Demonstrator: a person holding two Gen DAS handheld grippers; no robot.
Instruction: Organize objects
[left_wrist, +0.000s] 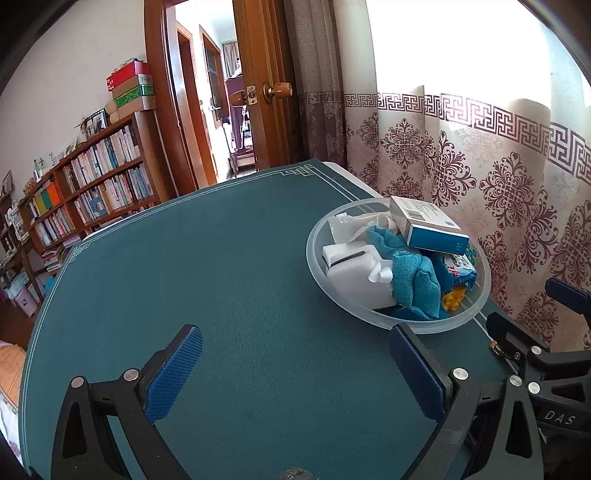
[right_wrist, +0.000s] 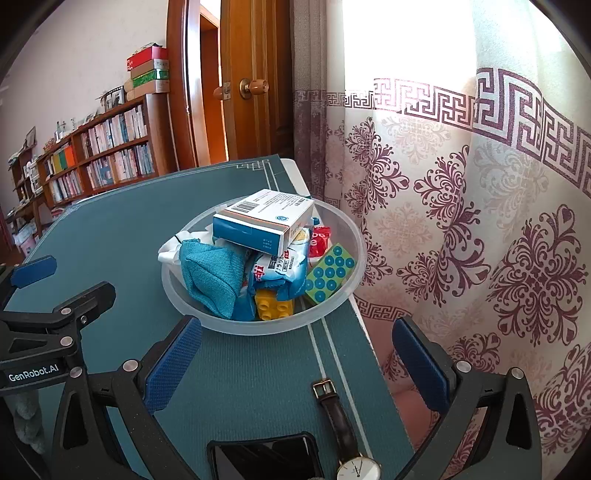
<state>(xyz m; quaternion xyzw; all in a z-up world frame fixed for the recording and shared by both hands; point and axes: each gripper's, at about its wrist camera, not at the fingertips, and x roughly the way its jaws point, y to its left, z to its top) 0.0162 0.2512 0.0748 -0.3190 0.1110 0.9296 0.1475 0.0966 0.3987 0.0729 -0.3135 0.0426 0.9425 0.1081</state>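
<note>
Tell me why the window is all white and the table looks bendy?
Left wrist view: sunlight through the patterned curtain blows out to plain white; the fisheye lens curves the teal table mat. Right wrist view: same glare, but the clear plastic bowl stays sharp.

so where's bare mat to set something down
The mat is bare left of the bowl, out to its white border line. Crowded: the heaped bowl, and the near right corner with the watch and phone.
</note>
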